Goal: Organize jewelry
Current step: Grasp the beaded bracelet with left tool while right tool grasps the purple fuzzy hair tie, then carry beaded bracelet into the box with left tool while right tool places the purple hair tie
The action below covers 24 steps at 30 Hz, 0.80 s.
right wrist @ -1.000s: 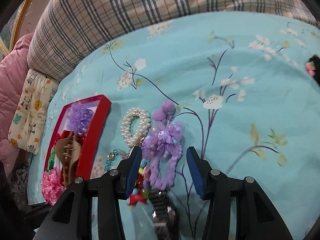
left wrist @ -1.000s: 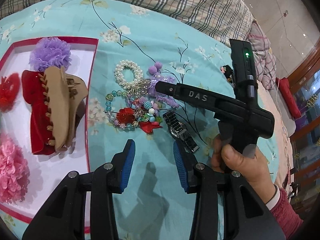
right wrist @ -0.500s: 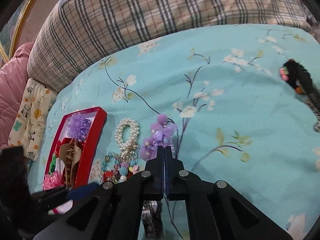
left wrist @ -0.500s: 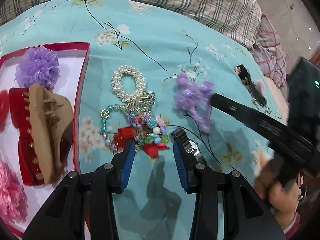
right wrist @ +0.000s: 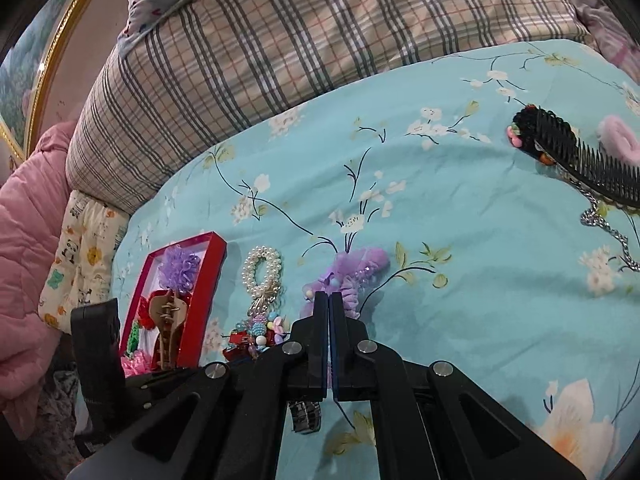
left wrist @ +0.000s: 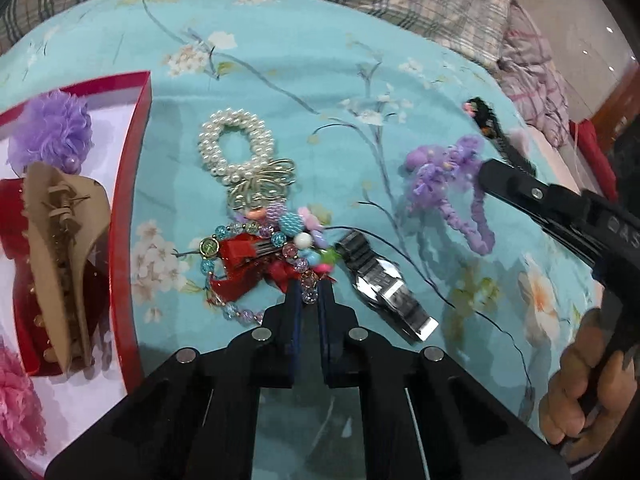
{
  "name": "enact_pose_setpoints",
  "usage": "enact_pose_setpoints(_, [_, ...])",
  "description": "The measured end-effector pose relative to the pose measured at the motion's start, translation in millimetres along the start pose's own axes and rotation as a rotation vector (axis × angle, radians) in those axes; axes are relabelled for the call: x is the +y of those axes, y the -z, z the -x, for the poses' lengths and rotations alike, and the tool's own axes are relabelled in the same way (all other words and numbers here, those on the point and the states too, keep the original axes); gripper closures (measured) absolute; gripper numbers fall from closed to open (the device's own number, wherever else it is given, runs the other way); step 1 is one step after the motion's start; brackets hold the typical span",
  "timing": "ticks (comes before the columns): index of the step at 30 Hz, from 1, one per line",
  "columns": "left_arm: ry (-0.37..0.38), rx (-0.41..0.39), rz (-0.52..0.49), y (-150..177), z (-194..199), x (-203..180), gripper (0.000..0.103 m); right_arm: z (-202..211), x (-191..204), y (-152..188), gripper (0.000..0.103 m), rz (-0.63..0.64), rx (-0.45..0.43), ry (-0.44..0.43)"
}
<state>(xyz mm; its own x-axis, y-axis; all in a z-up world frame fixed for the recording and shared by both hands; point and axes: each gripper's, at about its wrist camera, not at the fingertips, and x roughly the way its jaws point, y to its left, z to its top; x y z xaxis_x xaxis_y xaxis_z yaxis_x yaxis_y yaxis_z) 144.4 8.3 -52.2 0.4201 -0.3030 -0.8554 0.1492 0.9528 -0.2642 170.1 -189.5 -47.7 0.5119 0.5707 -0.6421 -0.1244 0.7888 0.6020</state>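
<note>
In the left wrist view, the left gripper (left wrist: 310, 294) filled the bottom centre, pointing steeply down at the bed. Its jaws were closing to a narrow gap, with a pale bead of the beaded bracelet (left wrist: 256, 256) between the tips; whether the pads pressed it could not be told. That bracelet lay tangled with a red bow clip (left wrist: 240, 260) in a heap just ahead. A metal watch (left wrist: 384, 288) lay to the right of the tips, touching the heap. Beyond the heap sat a pearl scrunchie (left wrist: 234, 148) with a gold wire ornament.

At the left edge stood the red-rimmed tray (left wrist: 136, 184), its near wall beside the heap. Inside it lay a tan claw clip (left wrist: 60, 256) over a red one, a purple pompom (left wrist: 52, 132) further back and a pink one nearer the lower left corner.

At the right, the right gripper (left wrist: 486, 176) reached in from the edge, pinched fast on a purple hair tie (left wrist: 444, 184) that hung lifted over the sheet. The letters "DAS" showed on its arm. A hand (left wrist: 588, 380) wrapped its handle at lower right.

The turquoise floral sheet (right wrist: 460, 280) lay bare across the middle and right of the right wrist view. A black comb clip (right wrist: 576, 152) lay at the upper right, with a silver chain (right wrist: 608, 228) below it. A plaid pillow (right wrist: 320, 28) bounded the far edge.
</note>
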Motion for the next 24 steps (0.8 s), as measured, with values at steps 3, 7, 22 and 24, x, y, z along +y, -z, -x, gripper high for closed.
enact_pose_setpoints(3, [0.012,-0.021,0.002,5,12,1,0.097,7,1,2,0.103,-0.004,-0.009,-0.010])
enact_pose_setpoints(7, [0.026,-0.056,0.018,6,30,6,0.097,15,5,4,0.103,-0.001,-0.020,-0.020])
enact_pose_setpoints(22, [0.036,-0.162,0.061,23,92,23,0.097,31,40,27,0.103,0.024,-0.014,-0.050])
enact_pose_setpoints(24, [0.036,-0.176,0.065,26,102,26,0.097,34,47,30,0.103,0.033,-0.014,-0.056])
